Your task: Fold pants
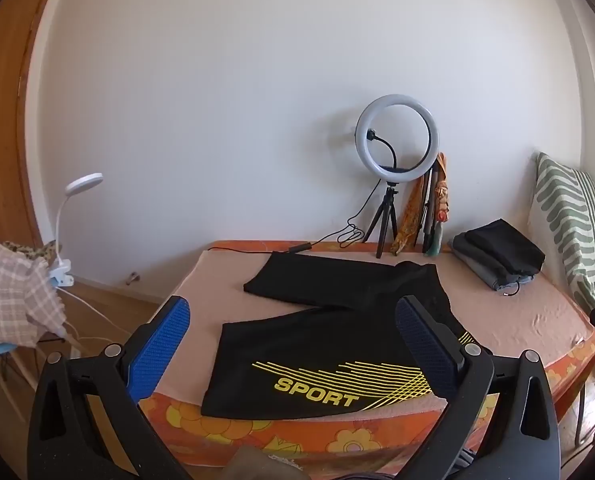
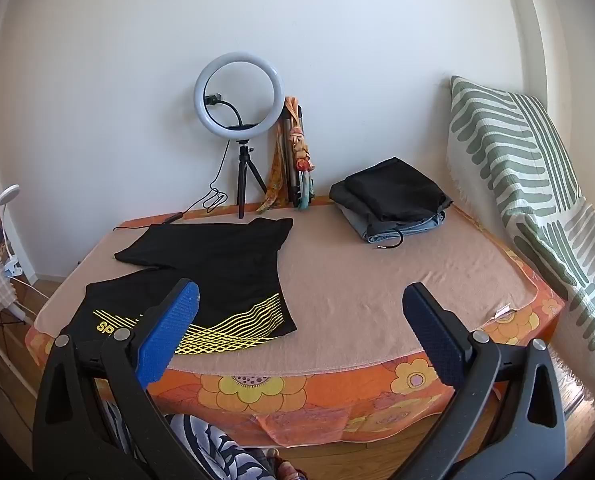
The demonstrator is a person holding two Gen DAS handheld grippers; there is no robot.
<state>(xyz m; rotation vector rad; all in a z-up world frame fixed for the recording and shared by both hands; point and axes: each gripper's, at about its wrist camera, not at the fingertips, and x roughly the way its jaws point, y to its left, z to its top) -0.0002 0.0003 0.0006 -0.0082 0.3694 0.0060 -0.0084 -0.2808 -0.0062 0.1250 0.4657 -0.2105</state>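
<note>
Black sport pants (image 1: pixel 321 344) with yellow lines and the word SPORT lie spread flat on the bed's beige sheet (image 1: pixel 517 312), their two legs pointing left. They also show in the right wrist view (image 2: pixel 225 268). My left gripper (image 1: pixel 293 320) is open and empty, held above the bed's front edge over the near leg. My right gripper (image 2: pixel 301 308) is open and empty, held above the bed's front edge, to the right of the pants' waist.
A stack of folded dark clothes (image 2: pixel 393 200) sits at the back right. A ring light on a tripod (image 2: pixel 237 96) stands by the wall. A striped pillow (image 2: pixel 529 184) leans at the right. A clip lamp (image 1: pixel 69 220) and cloth-covered chair stand left of the bed.
</note>
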